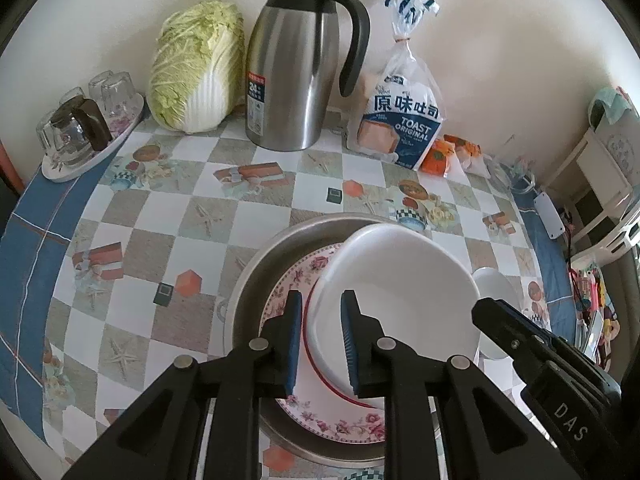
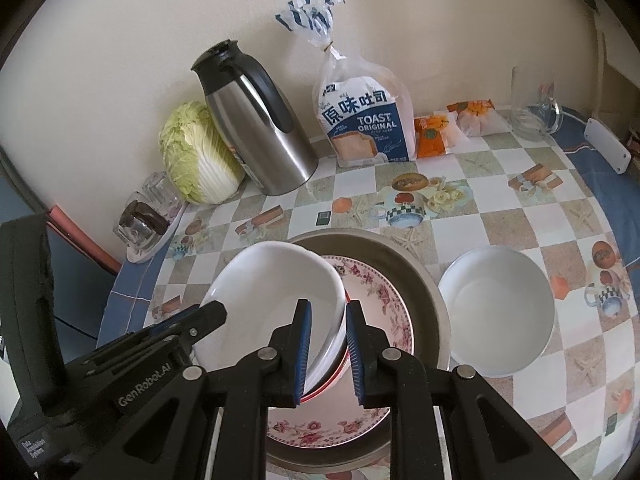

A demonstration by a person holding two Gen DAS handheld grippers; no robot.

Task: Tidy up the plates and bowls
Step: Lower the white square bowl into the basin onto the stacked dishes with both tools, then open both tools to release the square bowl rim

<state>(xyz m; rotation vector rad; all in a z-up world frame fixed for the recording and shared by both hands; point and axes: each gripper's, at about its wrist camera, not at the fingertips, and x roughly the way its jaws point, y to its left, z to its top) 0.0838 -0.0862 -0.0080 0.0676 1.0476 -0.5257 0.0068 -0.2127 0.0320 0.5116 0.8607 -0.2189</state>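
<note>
A metal pan [image 1: 256,264] [image 2: 424,276] holds a floral plate [image 1: 340,420] [image 2: 384,296], and a red-rimmed dish [image 2: 332,380] lies on the plate. A white bowl [image 1: 400,292] [image 2: 272,292] is tilted over that stack. My left gripper [image 1: 320,340] straddles the bowl's left rim, one pad on each side. My right gripper [image 2: 328,348] straddles its right rim in the same way. How firmly either one grips I cannot tell. A second white bowl [image 2: 496,312] [image 1: 494,300] stands on the table right of the pan.
Along the back wall stand a cabbage [image 1: 196,68], a steel thermos jug [image 1: 296,76], a toast bag [image 1: 400,116] and orange snack packets [image 1: 440,156]. A tray of glasses [image 1: 80,132] sits at far left. A glass mug [image 2: 532,100] is at far right.
</note>
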